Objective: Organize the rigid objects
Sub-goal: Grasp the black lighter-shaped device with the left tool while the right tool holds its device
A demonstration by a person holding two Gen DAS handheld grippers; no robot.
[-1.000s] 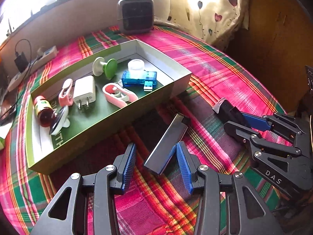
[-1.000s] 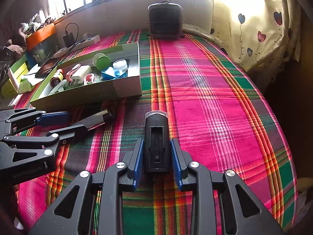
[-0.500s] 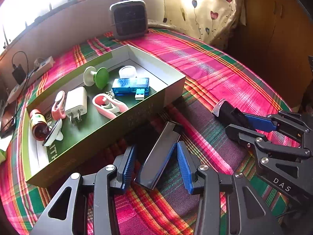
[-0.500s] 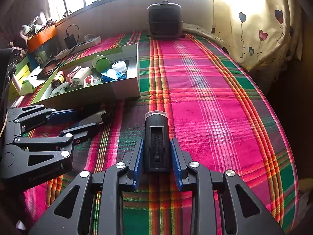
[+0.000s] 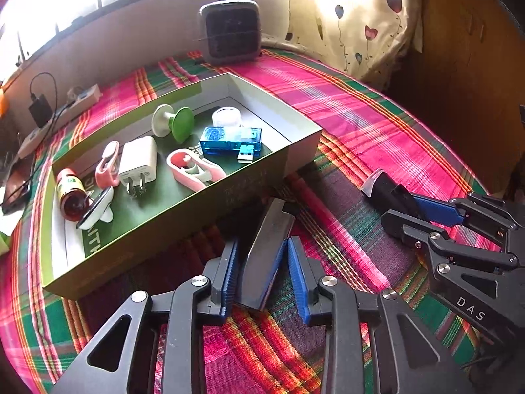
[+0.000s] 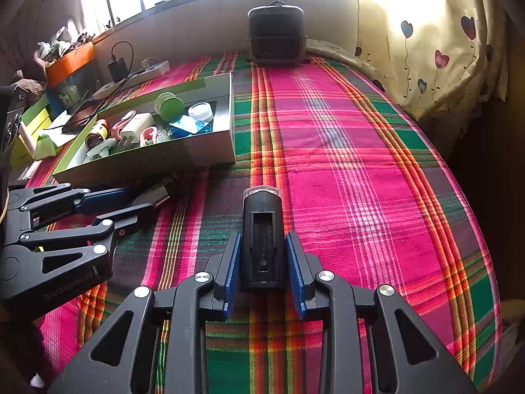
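Observation:
A flat grey bar point(image 5: 267, 249) lies on the plaid cloth just in front of the green box point(image 5: 183, 226). My left gripper point(image 5: 262, 277) is open and straddles the bar's near end; its blue pads stand close on either side, with a sliver of cloth showing on the right. My right gripper point(image 6: 262, 271) is shut on a black device with a clear front lens point(image 6: 262, 229), low over the cloth. From the left wrist view the device point(image 5: 390, 193) sticks out of the right gripper's fingers point(image 5: 433, 213), to the right of the box.
The box holds a white charger point(image 5: 137, 161), a blue USB gadget point(image 5: 229, 139), a green-and-white spool point(image 5: 174, 123), a pink clip, a small jar and a bottle. A small heater point(image 5: 231, 31) stands at the far edge and a power strip point(image 5: 59, 115) at far left. A curtain hangs at right.
The left gripper has slid forward along the grey bar and its fingers have narrowed around it. The right gripper keeps its hold on the black device with little motion.

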